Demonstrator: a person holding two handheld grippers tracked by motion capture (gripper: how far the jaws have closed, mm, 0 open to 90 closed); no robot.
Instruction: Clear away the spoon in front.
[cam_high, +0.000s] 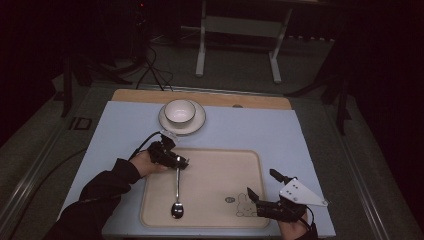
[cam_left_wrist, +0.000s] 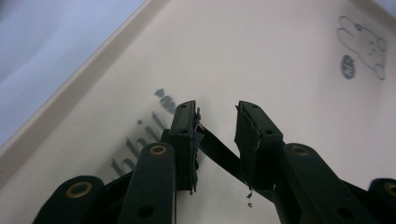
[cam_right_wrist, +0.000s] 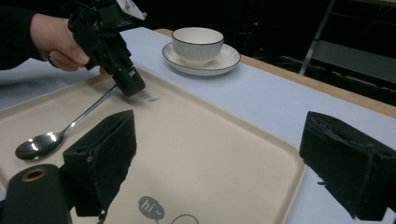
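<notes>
A metal spoon (cam_high: 177, 205) lies on the beige tray (cam_high: 220, 170), bowl toward me, handle pointing away. My left gripper (cam_high: 181, 162) is down at the handle's far end, at the tray's back left. In the left gripper view the jaws (cam_left_wrist: 217, 109) stand apart around the thin handle (cam_left_wrist: 219, 151), and bare tray shows in the gap. The right gripper view shows the same spoon (cam_right_wrist: 39, 144) resting flat, with the left gripper (cam_right_wrist: 130, 86) low over its handle tip. My right gripper (cam_high: 261, 182) hovers at the tray's near right corner, its jaws (cam_right_wrist: 219, 116) wide open and empty.
A white bowl (cam_high: 179, 111) sits on a white saucer (cam_high: 198, 122) behind the tray, on the pale blue mat (cam_high: 125, 130). A rabbit drawing (cam_high: 244, 205) marks the tray's near right. The wooden table edge (cam_high: 250, 101) runs along the back; metal stands rise beyond it.
</notes>
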